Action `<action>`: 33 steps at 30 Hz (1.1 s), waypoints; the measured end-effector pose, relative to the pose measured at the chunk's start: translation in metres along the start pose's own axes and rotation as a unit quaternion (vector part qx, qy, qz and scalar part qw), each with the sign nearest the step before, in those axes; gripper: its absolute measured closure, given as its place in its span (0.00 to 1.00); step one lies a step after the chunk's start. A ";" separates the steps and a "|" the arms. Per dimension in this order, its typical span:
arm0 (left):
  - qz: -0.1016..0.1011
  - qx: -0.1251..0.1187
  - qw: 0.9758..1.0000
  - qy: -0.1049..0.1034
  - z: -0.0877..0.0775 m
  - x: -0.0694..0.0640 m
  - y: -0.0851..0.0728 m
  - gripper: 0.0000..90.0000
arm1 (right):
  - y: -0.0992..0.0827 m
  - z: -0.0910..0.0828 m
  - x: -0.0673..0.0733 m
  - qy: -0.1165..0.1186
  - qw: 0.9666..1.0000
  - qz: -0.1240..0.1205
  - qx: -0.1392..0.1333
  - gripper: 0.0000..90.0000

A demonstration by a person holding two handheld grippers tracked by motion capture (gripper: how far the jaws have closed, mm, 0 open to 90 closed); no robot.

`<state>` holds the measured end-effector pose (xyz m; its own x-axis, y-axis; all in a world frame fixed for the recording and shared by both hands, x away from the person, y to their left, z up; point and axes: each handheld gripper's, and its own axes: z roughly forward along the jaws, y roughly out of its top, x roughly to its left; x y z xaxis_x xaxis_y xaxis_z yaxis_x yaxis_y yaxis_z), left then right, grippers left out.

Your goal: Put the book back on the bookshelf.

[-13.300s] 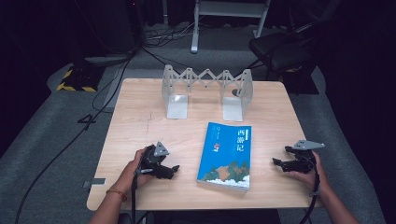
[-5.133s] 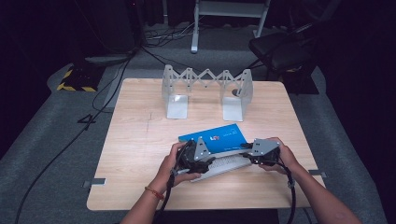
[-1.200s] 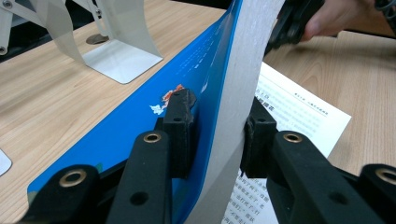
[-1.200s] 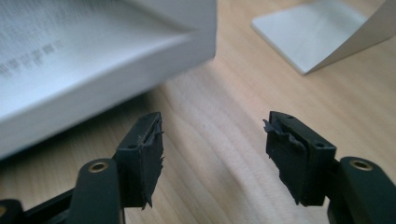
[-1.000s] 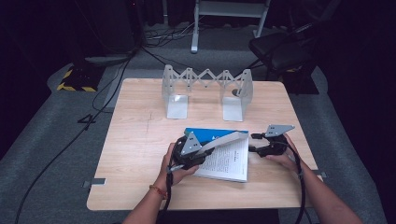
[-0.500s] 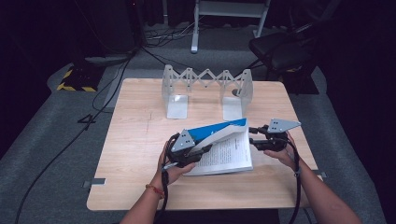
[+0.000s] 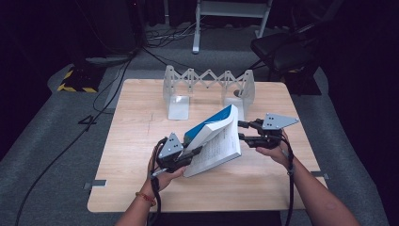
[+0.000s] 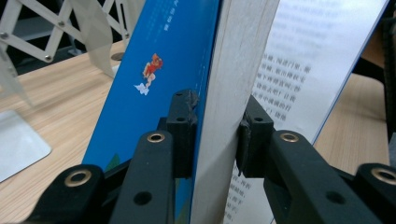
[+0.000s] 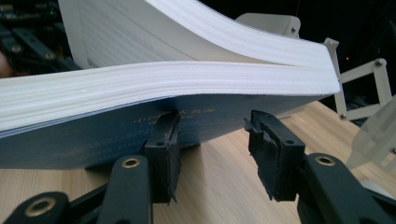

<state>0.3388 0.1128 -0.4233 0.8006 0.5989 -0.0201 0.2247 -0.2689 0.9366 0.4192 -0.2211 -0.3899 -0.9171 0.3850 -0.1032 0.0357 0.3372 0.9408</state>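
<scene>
With the right gripper [image 7: 245, 131] now loose beside it, the blue paperback [image 7: 214, 139] has tilted up, clamped in the left gripper [image 7: 192, 154], nearly ready to stand.

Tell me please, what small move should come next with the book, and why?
Probably tilt the book further upright toward the accordion rack. The left claw is shut on its page block and the book stands slanted off the table. The right claw, whose jaws just closed partway, sits open at its lower edge.
</scene>
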 end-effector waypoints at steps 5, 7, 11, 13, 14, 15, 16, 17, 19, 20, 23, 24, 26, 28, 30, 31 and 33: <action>0.022 0.009 0.999 0.023 -0.006 -0.003 -0.007 0.76 | 0.012 0.010 0.008 0.008 1.000 -0.010 -0.005 0.56; 0.028 0.012 0.999 0.028 -0.007 -0.004 -0.008 0.72 | 0.014 0.013 0.010 0.009 1.000 -0.012 -0.003 0.56; 0.020 0.032 0.999 0.022 -0.002 -0.003 -0.014 0.66 | 0.016 0.021 0.014 0.016 1.000 -0.006 -0.009 0.53; 0.022 0.034 0.999 0.020 0.000 -0.003 -0.015 0.66 | 0.017 0.023 0.015 0.016 1.000 -0.005 -0.015 0.54; 0.022 0.034 0.999 0.020 0.000 -0.003 -0.015 0.68 | 0.017 0.023 0.015 0.016 1.000 -0.005 -0.015 0.54; 0.019 0.032 0.999 0.018 0.000 -0.002 -0.014 0.68 | 0.017 0.024 0.015 0.016 1.000 -0.006 -0.016 0.54; 0.011 0.028 0.999 0.011 -0.001 0.001 -0.015 0.73 | 0.017 0.024 0.014 0.018 1.000 -0.007 -0.016 0.54; -0.002 0.019 1.000 -0.005 -0.002 0.007 -0.016 0.78 | 0.016 0.023 0.013 0.020 1.000 -0.009 -0.016 0.54; -0.011 0.012 1.000 -0.014 0.000 0.009 -0.017 0.78 | 0.015 0.022 0.013 0.020 1.000 -0.012 -0.015 0.53; -0.015 0.009 1.000 -0.022 0.002 0.010 -0.017 0.78 | 0.015 0.021 0.013 0.016 1.000 -0.015 -0.013 0.53; -0.018 0.002 0.999 -0.037 0.009 0.008 -0.015 0.78 | 0.013 0.018 0.013 0.008 1.000 -0.013 -0.015 0.53; -0.017 0.002 0.999 -0.042 0.012 0.006 -0.014 0.78 | 0.011 0.012 0.011 0.001 1.000 -0.016 -0.013 0.53; -0.011 0.002 0.999 -0.051 0.018 0.003 -0.011 0.77 | 0.008 0.006 0.009 -0.004 1.000 -0.016 -0.011 0.53; -0.010 -0.001 0.998 -0.066 0.028 -0.002 -0.007 0.76 | 0.006 -0.002 0.007 -0.013 1.000 -0.015 -0.009 0.53; -0.007 -0.001 0.997 -0.078 0.037 -0.008 -0.003 0.76 | 0.004 -0.013 0.004 -0.023 1.000 -0.015 -0.008 0.53; -0.007 -0.003 0.996 -0.085 0.041 -0.010 -0.002 0.75 | 0.003 -0.018 0.003 -0.025 1.000 -0.015 -0.009 0.53; -0.007 -0.009 0.995 -0.100 0.051 -0.014 0.002 0.75 | 0.003 -0.027 0.001 -0.031 0.999 -0.016 -0.011 0.53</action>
<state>0.3560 0.0653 -0.4392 0.8922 0.4403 -0.1007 0.2281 -0.2468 0.9418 0.4079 -0.2428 -0.3789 -0.8908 0.4277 -0.1533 -0.0035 0.3310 0.9436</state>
